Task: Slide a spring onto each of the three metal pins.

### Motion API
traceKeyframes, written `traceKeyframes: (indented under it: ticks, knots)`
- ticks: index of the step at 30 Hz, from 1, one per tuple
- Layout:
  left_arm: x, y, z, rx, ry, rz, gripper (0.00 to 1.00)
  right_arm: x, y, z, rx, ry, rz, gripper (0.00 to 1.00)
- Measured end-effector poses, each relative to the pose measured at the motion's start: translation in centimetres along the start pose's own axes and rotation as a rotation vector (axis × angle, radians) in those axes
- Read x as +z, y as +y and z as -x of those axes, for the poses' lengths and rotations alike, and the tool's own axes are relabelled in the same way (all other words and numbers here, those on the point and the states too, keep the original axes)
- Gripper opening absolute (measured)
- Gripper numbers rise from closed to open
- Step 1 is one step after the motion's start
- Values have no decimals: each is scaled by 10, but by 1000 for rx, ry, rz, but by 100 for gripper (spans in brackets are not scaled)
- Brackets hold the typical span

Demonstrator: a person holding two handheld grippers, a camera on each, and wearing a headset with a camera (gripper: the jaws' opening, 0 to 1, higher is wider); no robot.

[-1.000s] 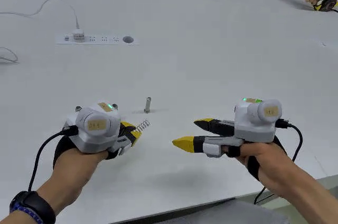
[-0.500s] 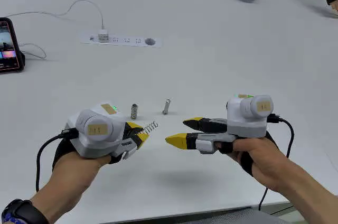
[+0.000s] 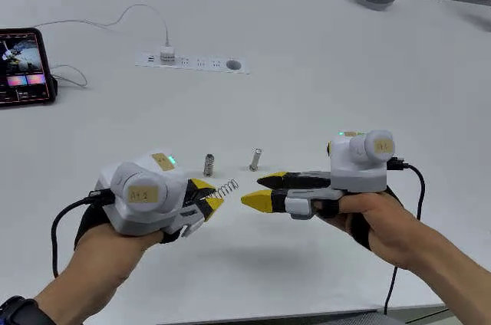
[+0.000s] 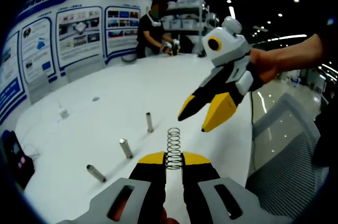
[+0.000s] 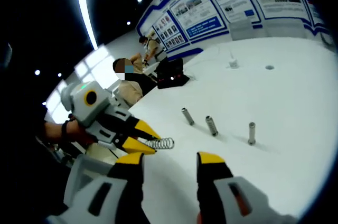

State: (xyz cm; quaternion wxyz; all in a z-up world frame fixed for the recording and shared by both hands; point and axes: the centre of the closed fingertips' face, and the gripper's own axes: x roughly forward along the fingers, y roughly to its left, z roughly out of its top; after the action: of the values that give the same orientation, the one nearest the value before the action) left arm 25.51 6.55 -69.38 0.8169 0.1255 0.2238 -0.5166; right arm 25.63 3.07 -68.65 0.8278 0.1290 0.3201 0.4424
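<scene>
Left claw (image 3: 212,196), head view: clenched on one end of the spring (image 3: 227,187), which juts from its yellow tips toward the right claw (image 3: 253,191). The right claw is released, jaws parted with nothing between them, tips pointing at the spring's free end and just short of it. Both claws hang above the white bench (image 3: 345,72). On the bench just beyond the spring stand two pins, near each other: a ribbed pin (image 3: 209,164) with a coil-like surface, and to its right a bare pin (image 3: 255,159). Farther back lie a power strip (image 3: 192,62) and a phone (image 3: 24,64).

Left gripper view: the left claw's jaws are closed on the bottom coils of the spring, which stands straight up between the tips. The right claw enters from the upper right, jaws apart, tips close to the spring's top but not touching it. Three pins sit in a line on the bench to the left; the third pin (image 4: 95,172) is nearest the camera.

Right gripper view: the right claw's two tips stand apart and empty. The left claw enters from the left with the spring held level, and the three pins stand on the bench beyond it.
</scene>
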Motion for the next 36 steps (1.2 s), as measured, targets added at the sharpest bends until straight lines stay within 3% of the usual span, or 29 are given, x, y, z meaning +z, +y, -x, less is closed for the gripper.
traceKeyframes:
  ticks: [7,12,20,28,36]
  knots:
    - [7,-11,4,-35,-17,-27,10,1,14,-10,84,-1,-53,31]
    - [6,-12,4,-43,-15,-36,10,1,24,-13,131,8,-72,26]
    - [4,-18,3,-64,-4,-52,10,4,28,-6,142,-8,-70,19]
    - [8,-30,-5,-99,-9,-70,10,3,29,3,138,21,-13,14]
    - [11,-38,-7,-134,-12,-86,10,1,33,9,145,88,94,13]
